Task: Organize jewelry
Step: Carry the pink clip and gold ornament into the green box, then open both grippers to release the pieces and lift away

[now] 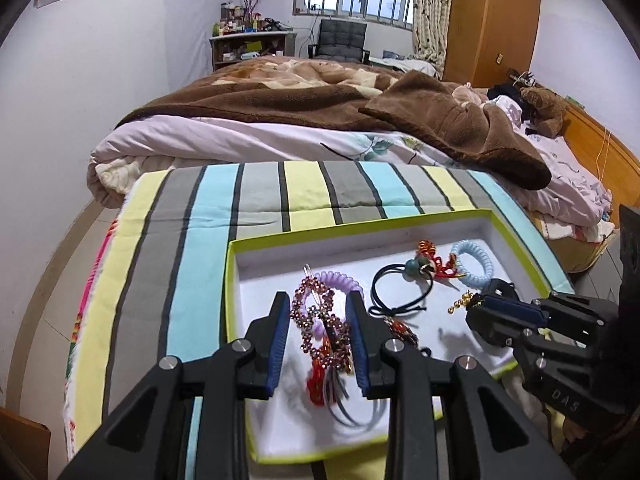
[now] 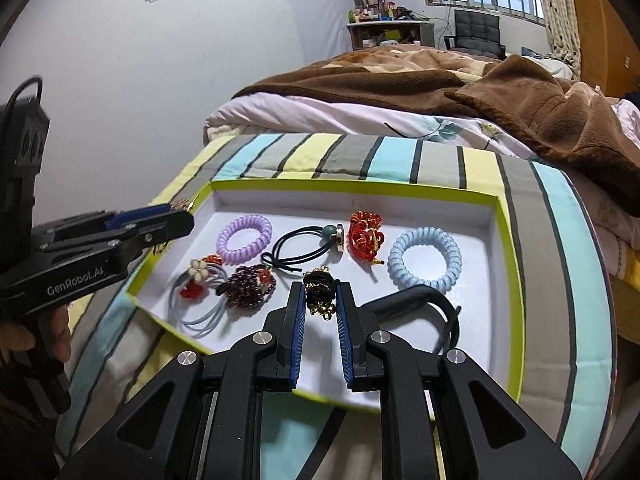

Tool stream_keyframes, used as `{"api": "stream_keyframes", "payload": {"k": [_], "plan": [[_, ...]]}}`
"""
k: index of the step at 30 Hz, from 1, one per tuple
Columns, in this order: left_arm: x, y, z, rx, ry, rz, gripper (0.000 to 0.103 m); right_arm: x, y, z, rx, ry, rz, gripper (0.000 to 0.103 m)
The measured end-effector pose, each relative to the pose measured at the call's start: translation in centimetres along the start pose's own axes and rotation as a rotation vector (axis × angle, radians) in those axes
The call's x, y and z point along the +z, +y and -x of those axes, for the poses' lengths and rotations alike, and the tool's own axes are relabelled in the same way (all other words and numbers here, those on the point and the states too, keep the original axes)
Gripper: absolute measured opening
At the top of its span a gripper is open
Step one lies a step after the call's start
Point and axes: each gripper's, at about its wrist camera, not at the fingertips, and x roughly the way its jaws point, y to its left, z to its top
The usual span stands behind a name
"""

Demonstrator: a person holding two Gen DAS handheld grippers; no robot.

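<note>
The left claw [image 1: 318, 298] is clamped on a rose-pink beaded hair clip with a metal bar [image 1: 310, 316]. The right wrist view shows that clip raised at the claw's tip, over the near-left corner of the shallow white-lined box with a lime-green rim [image 2: 514, 240]. The right claw [image 2: 320, 288] is nipped together on a black cord bunch with small gold beads [image 2: 320, 300], lifted above the box floor.

Both pieces look pinched by only a small part. The clip's beads are round and hard, so I judge it could twist or slip between the pads. A drop here may land on the striped cover outside the rim rather than in the box.

Directly below and ahead of the left claw lie a dark garnet bead bracelet [image 2: 250, 282] and grey-blue elastic loops with a cream flower [image 2: 196, 300]. A lilac spiral hair tie [image 2: 244, 238] lies beyond them. A low pass could snag these and drag them along.

Ahead of the right claw are a black elastic with a green bead [image 2: 308, 248] and a red knotted cord charm [image 2: 366, 236]. To its right is a pale blue spiral hair tie [image 2: 426, 258]. The hanging gold beads could catch on any of them.

The box sits on soft bedding, so a downward press near an edge might tip it. The two claws work near each other over the box and could knock together.
</note>
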Motion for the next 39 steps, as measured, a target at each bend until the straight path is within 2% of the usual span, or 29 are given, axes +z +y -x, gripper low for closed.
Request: {"api": "stream_keyframes", "payload": {"k": [14,39], "plan": [[-0.7,0.2,-3.2,-0.029,0.074,0.024,0.03,-0.5,0.8,-1.9,-0.043,0.051,0.083,0.016],[-1.0,0.1,-2.8,-0.048,0.067,0.042,0.033,-0.4,0.5,-1.7,-0.053,0.033,0.061,0.018]]}}
